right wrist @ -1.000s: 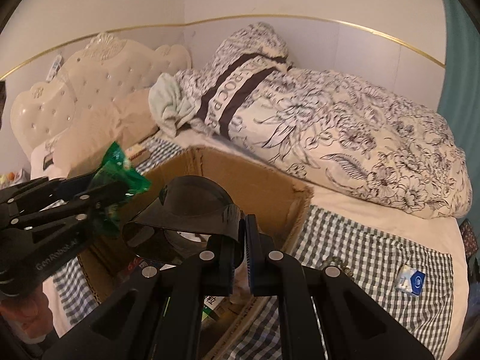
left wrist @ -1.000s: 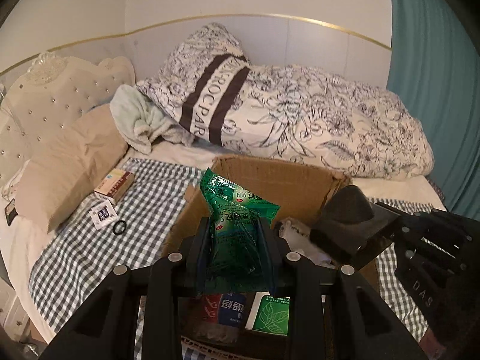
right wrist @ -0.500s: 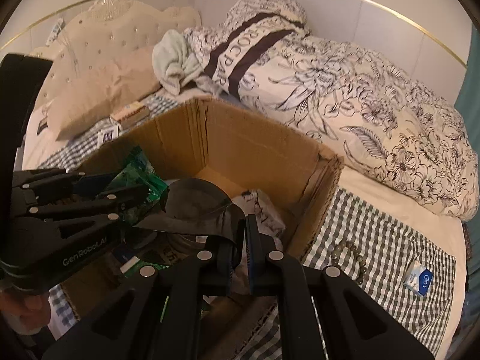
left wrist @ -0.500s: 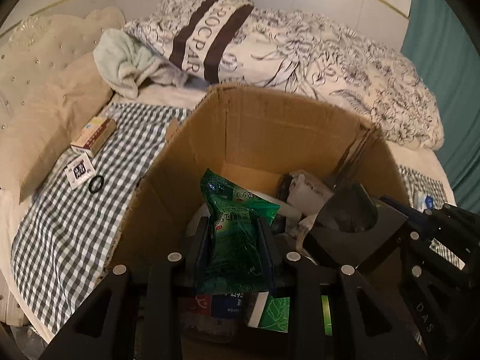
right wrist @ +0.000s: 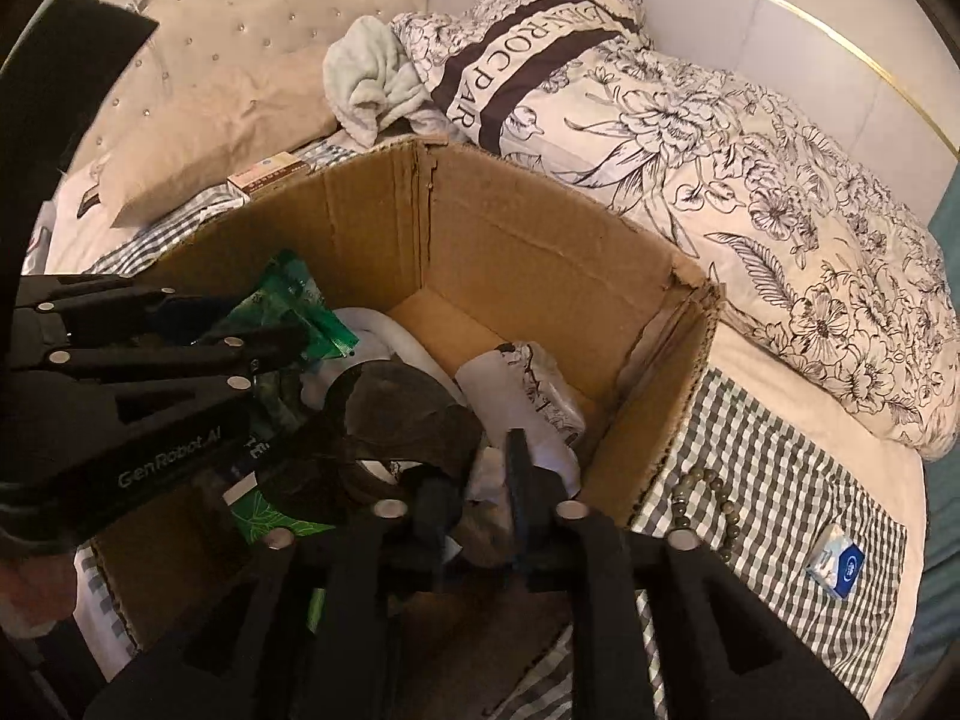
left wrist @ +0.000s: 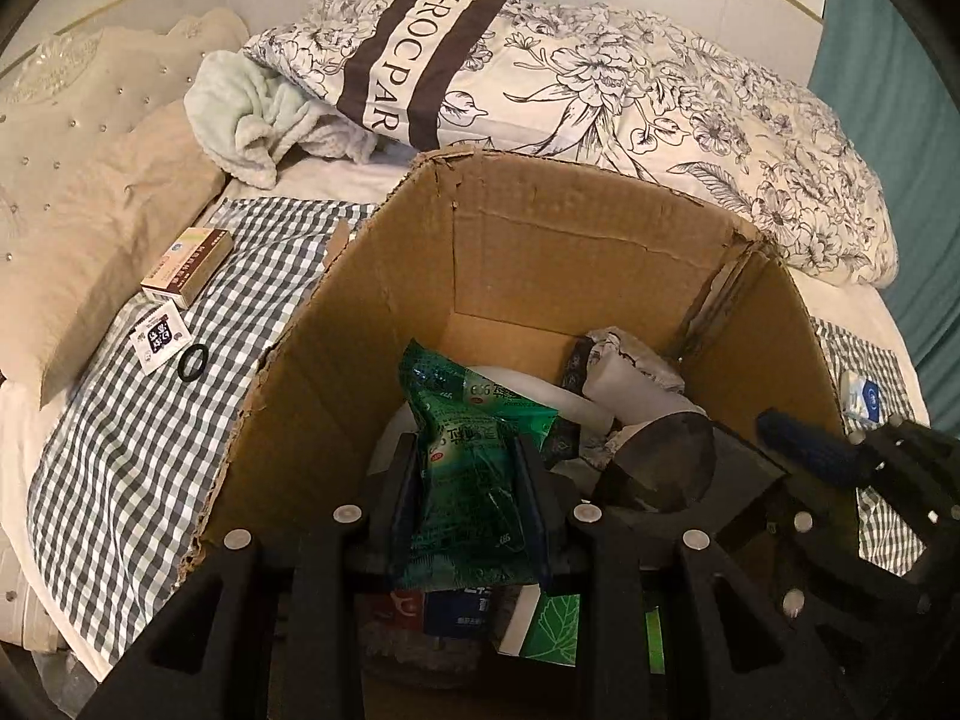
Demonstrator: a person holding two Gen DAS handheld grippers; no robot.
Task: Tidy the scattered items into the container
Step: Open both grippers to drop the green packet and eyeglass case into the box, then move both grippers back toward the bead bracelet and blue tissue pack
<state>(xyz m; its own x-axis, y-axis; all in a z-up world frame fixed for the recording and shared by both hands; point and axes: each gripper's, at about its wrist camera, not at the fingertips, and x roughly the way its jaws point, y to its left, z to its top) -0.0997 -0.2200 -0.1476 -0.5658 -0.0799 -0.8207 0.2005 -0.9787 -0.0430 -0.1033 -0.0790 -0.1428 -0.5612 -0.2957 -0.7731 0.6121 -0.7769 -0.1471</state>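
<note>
Left gripper [left wrist: 471,501] jaws clamp a green packet [left wrist: 480,456] and right gripper [right wrist: 480,480] jaws are opening, dropping a dark cap [right wrist: 408,414], inside the half-filled cardboard box [left wrist: 576,252]; a bracelet [right wrist: 708,504] and small packets lie outside.

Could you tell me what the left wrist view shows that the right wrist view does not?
Only the left wrist view shows the black ring and the small sachet on the checked cloth. Only the right wrist view shows the bead bracelet. Both show the cardboard box, the green packet clamped in the left tool, the dark cap lying by the opening right tool, and the blue-and-white packet.
</note>
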